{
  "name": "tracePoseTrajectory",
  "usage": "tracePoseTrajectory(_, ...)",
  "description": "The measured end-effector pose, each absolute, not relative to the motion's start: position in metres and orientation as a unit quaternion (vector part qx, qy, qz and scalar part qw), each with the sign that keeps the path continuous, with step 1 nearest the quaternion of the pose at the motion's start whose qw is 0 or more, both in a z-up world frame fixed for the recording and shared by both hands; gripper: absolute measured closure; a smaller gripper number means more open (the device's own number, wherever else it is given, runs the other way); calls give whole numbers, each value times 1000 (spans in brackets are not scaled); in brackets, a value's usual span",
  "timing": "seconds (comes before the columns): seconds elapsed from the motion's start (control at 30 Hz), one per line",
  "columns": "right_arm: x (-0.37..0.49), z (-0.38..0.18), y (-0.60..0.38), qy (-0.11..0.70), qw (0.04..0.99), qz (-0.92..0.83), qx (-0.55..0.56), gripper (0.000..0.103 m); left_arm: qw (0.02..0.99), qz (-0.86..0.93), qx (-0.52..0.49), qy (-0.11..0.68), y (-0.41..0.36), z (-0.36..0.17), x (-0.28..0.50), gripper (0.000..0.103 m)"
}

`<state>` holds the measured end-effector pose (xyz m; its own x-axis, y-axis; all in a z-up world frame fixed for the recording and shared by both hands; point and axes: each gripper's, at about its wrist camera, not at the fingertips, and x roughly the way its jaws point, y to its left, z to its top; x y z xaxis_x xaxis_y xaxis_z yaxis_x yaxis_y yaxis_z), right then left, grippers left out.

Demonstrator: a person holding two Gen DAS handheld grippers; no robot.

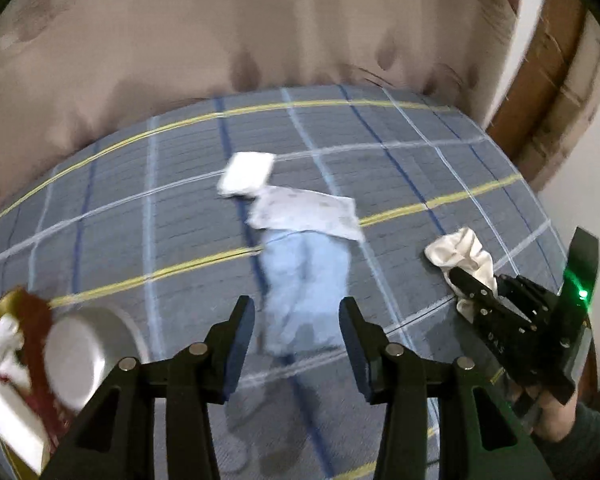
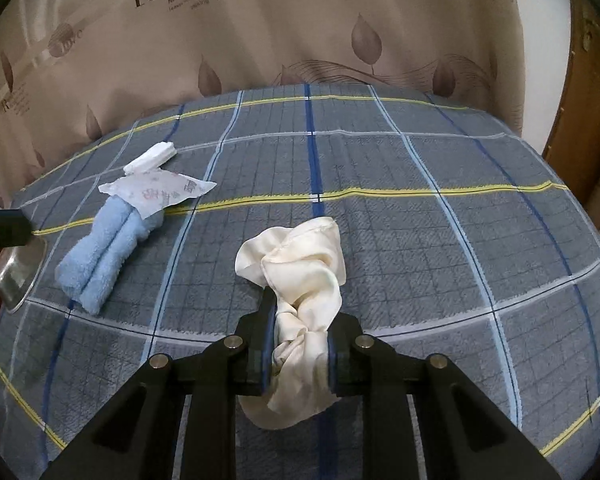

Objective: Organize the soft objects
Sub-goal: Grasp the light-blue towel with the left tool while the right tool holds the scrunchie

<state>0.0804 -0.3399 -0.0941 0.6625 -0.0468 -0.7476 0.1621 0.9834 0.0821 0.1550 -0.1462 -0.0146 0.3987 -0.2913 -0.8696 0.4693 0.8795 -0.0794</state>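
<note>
From the left wrist, the left gripper (image 1: 297,344) hangs with its jaws spread and nothing between them; the blue towel (image 1: 304,280) lies straight ahead of the gap, its long axis running away from the gripper toward the far side of the plaid bedcover (image 1: 140,208). A printed tissue packet (image 1: 306,210) overlaps the towel's far end, and a white folded pad (image 1: 246,174) sits just beyond that; a metal bowl (image 1: 84,352) shows near left, blurred. At right, the right gripper (image 1: 474,280) pinches a cream cloth (image 1: 464,252).

From the right wrist, the right gripper (image 2: 298,350) is pressed together on the cream cloth (image 2: 300,264) — a crumpled, silky bunch spilling forward onto the bedcover (image 2: 440,240) and hanging below the pads; the blue towel (image 2: 104,256) lies well to the left, rolled into a thick double fold, soft and fuzzy. I judge the left hand nearer the towel — a straight reach along its length.
</note>
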Motion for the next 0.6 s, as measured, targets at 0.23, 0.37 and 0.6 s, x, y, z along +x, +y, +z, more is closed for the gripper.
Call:
tracePoseTrajectory(0.23, 81, -97, -341, 413, 906, -45, 78, 82, 797, -245, 91, 544, -178, -47, 175, 44)
tracePoseTrajectory(0.37, 81, -98, -345, 414, 905, -37, 92, 81, 798, -218, 95, 554, -184, -64, 188, 43)
tracePoseTrajectory(0.6, 81, -98, -346, 415, 904, -33, 100, 81, 805, -184, 86, 557, -178, -88, 207, 42)
